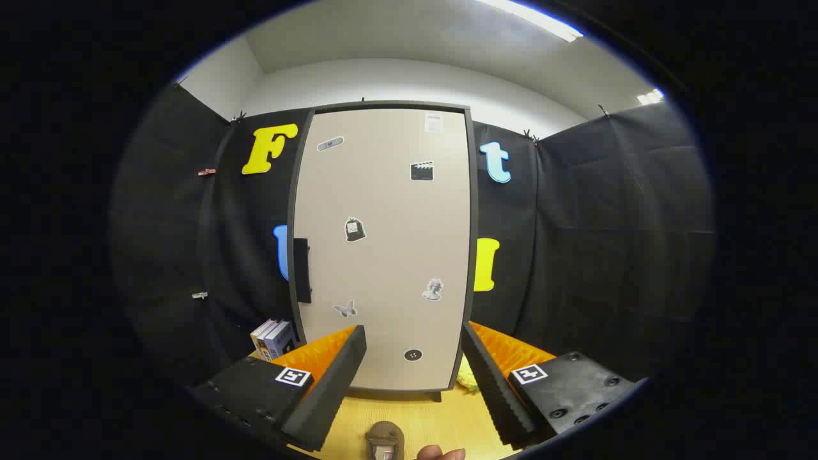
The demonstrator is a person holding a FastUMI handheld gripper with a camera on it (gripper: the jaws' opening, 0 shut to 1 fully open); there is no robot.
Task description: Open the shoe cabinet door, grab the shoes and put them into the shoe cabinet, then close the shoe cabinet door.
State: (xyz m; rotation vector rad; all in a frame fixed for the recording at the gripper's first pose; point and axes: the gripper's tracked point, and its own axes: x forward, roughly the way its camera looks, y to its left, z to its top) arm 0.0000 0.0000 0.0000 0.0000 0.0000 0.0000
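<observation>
A tall shoe cabinet [383, 249] stands upright on the wooden table [428, 415], straight ahead of me beyond the fingers. Its beige door is shut and carries several small stickers. A dark handle [301, 269] sits on the door's left edge at mid height. My gripper [414, 345] is open, its two fingers spread wide and framing the cabinet's lower part, with nothing between them. A brownish shoe [384, 441] lies on the table close below the fingers, only its top showing. A fingertip of a person's hand [441, 453] shows beside the shoe.
A few books [273, 338] stand at the cabinet's lower left. Something yellow-green [466, 378] peeks out at the cabinet's lower right, behind the right finger. Black cloth walls close in the booth on both sides and behind.
</observation>
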